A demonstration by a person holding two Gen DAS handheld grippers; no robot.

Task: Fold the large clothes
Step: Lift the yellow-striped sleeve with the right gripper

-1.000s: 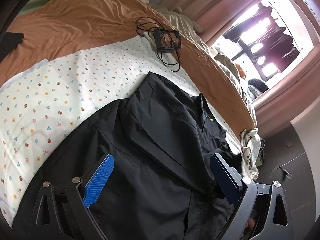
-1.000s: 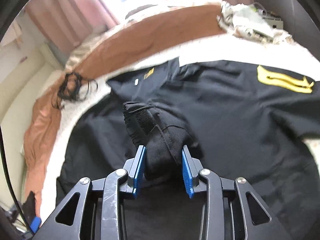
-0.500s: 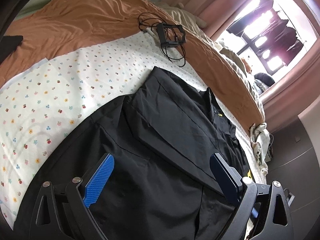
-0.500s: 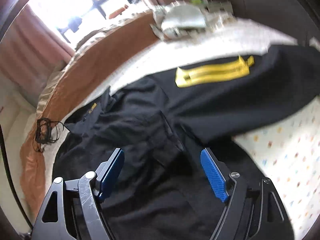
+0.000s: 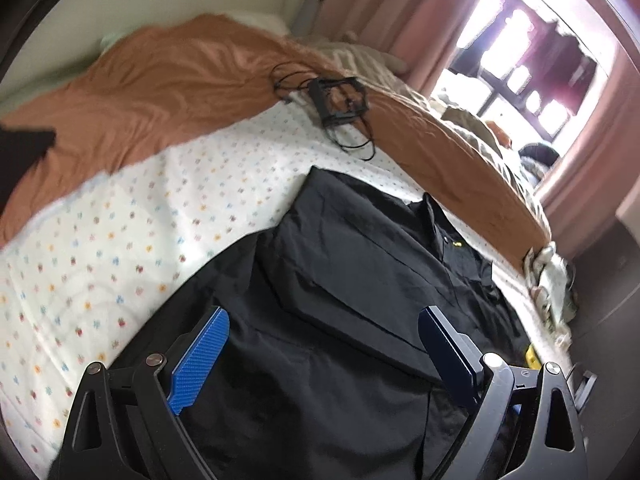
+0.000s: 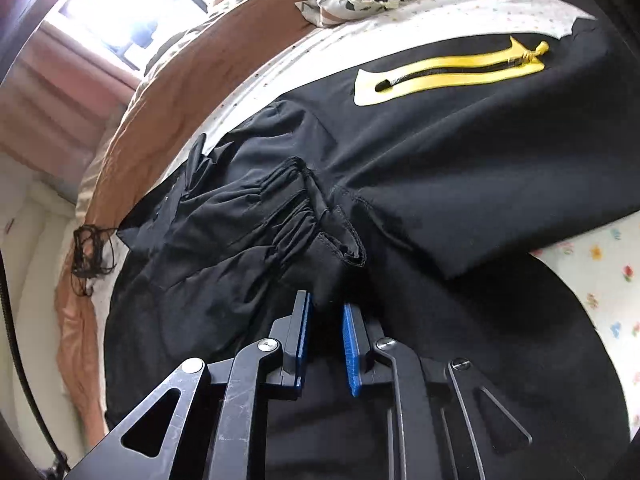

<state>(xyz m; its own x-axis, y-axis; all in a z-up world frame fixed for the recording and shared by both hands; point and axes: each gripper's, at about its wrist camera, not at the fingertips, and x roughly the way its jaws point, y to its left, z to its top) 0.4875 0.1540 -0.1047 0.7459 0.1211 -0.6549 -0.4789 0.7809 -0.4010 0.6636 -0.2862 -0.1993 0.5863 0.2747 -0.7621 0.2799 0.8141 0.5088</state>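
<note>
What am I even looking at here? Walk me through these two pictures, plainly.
No robot here: a person holds a hand-held two-finger gripper in each hand, each with a wide-angle camera looking along its blue-padded fingers. One picture comes from the left gripper, the other from the right gripper.

On the bed lies a white flowered sheet over an orange blanket, with a black cable bundle further back. A black jacket with a yellow-edged zip pocket is spread out.

The left gripper is open and holds nothing. The right gripper's jaws are closing on the gathered sleeve cuff, with fabric between the pads.
</note>
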